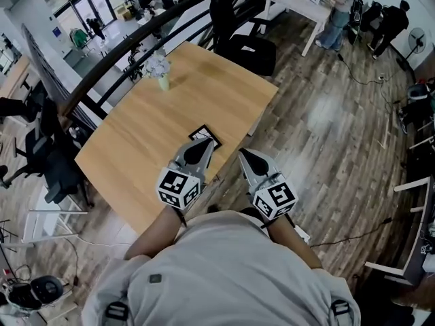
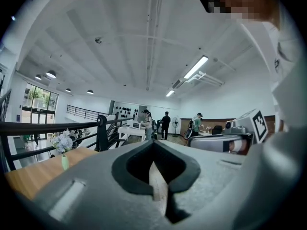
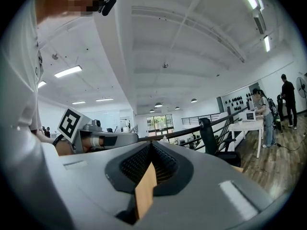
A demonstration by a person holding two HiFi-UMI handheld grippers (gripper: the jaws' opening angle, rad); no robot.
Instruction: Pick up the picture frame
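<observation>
The picture frame (image 1: pixel 209 133) is small and black and lies flat on the wooden table (image 1: pixel 136 148), close to the table's near right edge. My left gripper (image 1: pixel 206 142) is shut and empty, its tip over the frame's near side and hiding part of it. My right gripper (image 1: pixel 242 153) is also shut and empty, beside the left one and just off the table's edge above the floor. In the left gripper view the left gripper (image 2: pixel 153 142) has its jaws closed together with nothing between them. The right gripper view shows the right gripper (image 3: pixel 151 143) closed in the same way.
A small vase of pale flowers (image 1: pixel 161 68) stands at the table's far side. A dark railing (image 1: pixel 129 56) runs behind the table. A black office chair (image 1: pixel 241 39) stands at the far corner. People stand by a white desk (image 1: pixel 299 2) at the back right. Cables lie on the wooden floor (image 1: pixel 326 128).
</observation>
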